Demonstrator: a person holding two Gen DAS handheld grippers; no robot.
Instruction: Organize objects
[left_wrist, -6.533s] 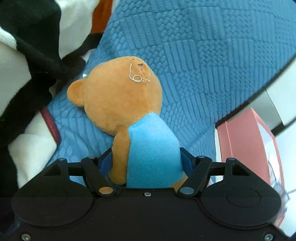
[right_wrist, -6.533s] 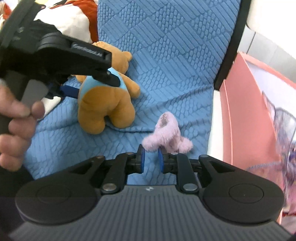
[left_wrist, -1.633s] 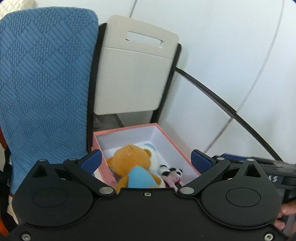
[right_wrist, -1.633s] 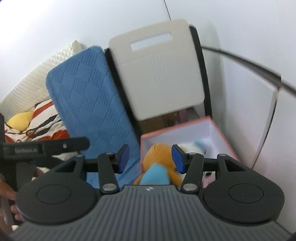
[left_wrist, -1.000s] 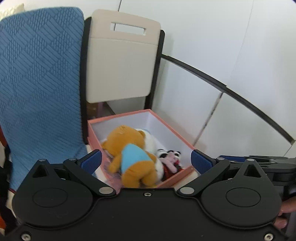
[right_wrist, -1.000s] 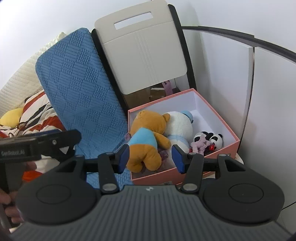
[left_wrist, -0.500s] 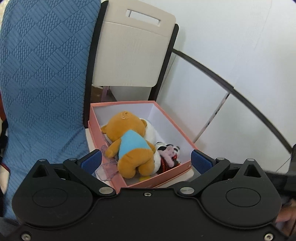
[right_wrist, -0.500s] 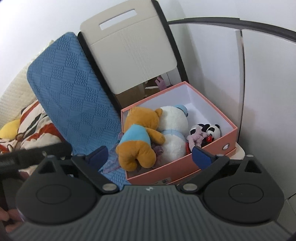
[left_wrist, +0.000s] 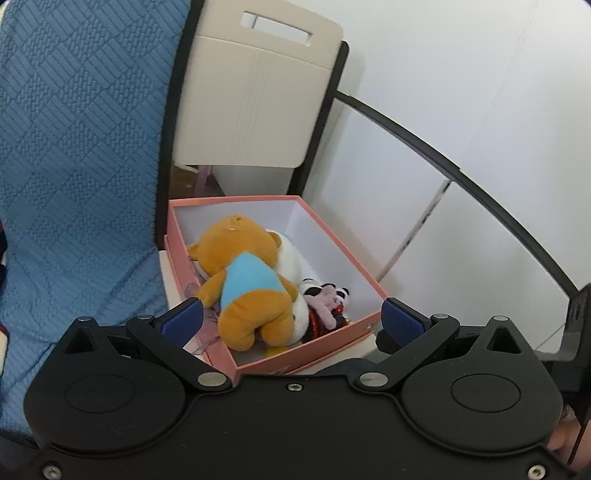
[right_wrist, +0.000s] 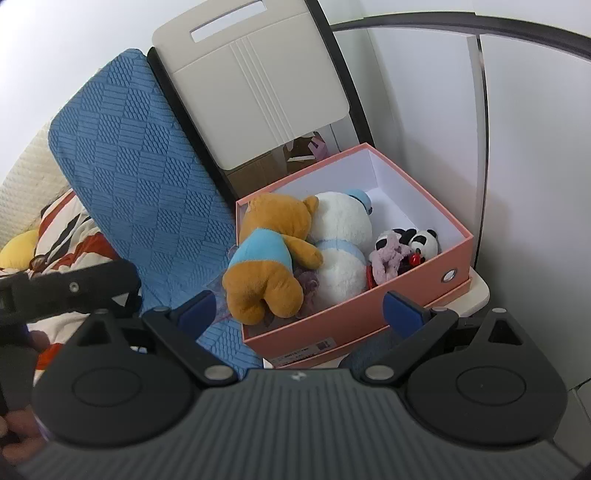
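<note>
White wall panels and a beige chair back (right_wrist: 255, 88) close the scene behind a blue quilted bed cover (right_wrist: 140, 177).

Nearest to us, our left claw (left_wrist: 291, 319) stands spread wide with nothing between its pads. Our right claw (right_wrist: 299, 308) has just been opening and now gapes as wide, equally empty.

Just past both claws sits the pink box (right_wrist: 369, 314), on a pale low stand beside the bed. Inside it the brown bear (right_wrist: 273, 251) in its blue shirt lies face down against the left wall, one arm over the white plush (right_wrist: 343, 236) beside it. Right of those, the pink toy (right_wrist: 389, 260) and a small panda (right_wrist: 424, 238) lie together near the front wall.

We judge the drop into the box done: both toys are released and nothing is gripped. Whether anything is left to collect we cannot tell; on the bed we see only a striped cloth and something yellow (right_wrist: 16, 247) at the far left. Next we would swing back towards the bed with the claws kept open and look for loose things.
</note>
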